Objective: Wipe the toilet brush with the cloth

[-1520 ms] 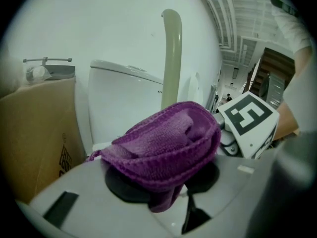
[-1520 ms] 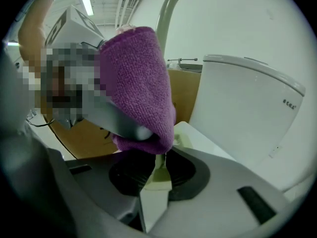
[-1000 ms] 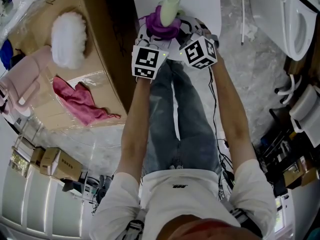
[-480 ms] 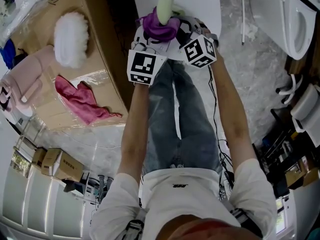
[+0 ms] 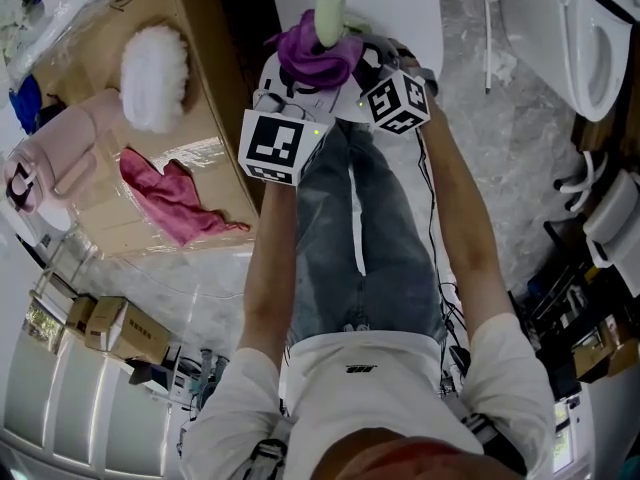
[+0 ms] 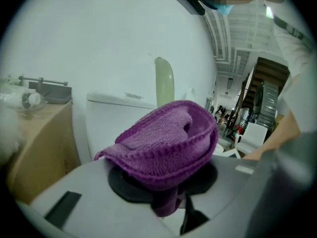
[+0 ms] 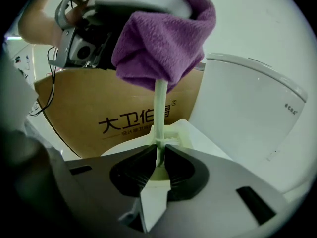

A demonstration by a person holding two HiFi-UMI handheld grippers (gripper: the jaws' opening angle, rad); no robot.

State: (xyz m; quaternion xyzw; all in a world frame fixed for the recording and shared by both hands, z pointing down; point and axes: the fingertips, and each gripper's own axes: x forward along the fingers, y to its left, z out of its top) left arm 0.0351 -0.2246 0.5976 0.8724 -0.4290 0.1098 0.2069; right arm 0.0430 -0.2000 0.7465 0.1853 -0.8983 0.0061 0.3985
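Now right gripper (image 7: 159, 155) clamped on toilet brush (image 7: 160, 103), long axis upright, handle end up; left gripper (image 6: 167, 183) pinching purple cloth (image 6: 163, 143) wrapped round shaft

That purple knitted cloth (image 6: 168, 143) buries the fingertips of the left gripper (image 6: 172, 195), can't see the pads under it. Above the right gripper (image 7: 159, 165), the pale green plastic brush handle (image 7: 159, 113) vanishes into the cloth, and head view's top edge chops its end.

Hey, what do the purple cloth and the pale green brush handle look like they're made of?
Purple cloth: knitted or microfibre textile, matte; ribbed loops show along its folded edge. Brush handle: probably moulded plastic, smooth, slightly glossy pale green, with a crisp cross-shaped rib.
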